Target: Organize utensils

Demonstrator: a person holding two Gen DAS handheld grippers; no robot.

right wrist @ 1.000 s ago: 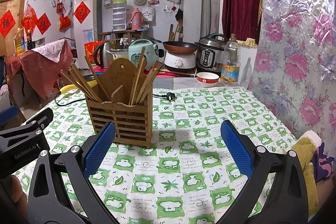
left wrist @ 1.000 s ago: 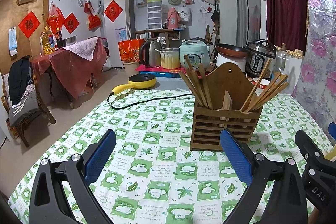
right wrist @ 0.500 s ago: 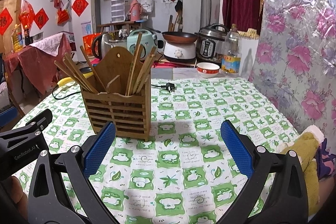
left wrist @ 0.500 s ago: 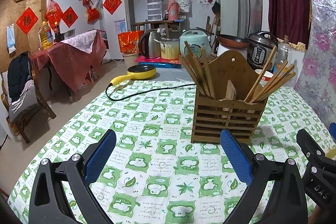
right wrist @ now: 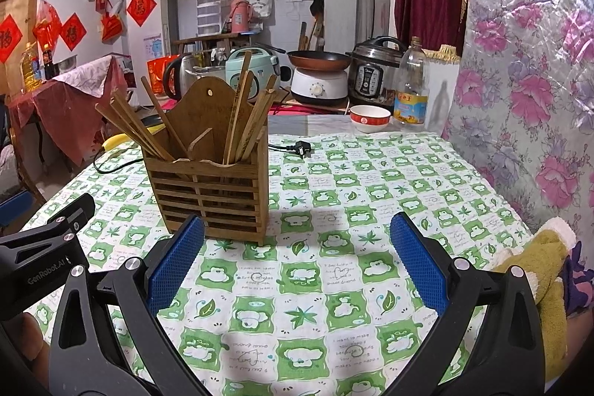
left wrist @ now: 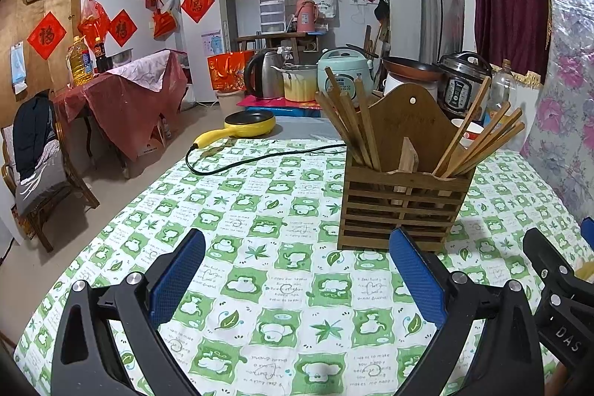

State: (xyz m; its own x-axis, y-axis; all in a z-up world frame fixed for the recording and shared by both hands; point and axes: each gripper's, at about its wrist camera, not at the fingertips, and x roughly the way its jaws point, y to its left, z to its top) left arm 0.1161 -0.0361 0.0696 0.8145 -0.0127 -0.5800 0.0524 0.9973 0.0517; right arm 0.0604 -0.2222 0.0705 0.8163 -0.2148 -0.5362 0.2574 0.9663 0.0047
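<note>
A slatted wooden utensil holder stands upright on the green-and-white checked tablecloth. It also shows in the right wrist view. Several wooden chopsticks lean in its left compartment and several more in its right one. My left gripper is open and empty, low over the cloth, just in front and left of the holder. My right gripper is open and empty, in front and right of the holder.
A yellow electric pan with a black cord lies at the table's far edge. A plug, a red bowl and an oil bottle sit at the far right. Floral plastic sheeting bounds the right side. A yellow cloth lies near right.
Both grippers have moved a little closer to the holder and lower over the table; the holder looks larger in both views. Both stay open and empty.
</note>
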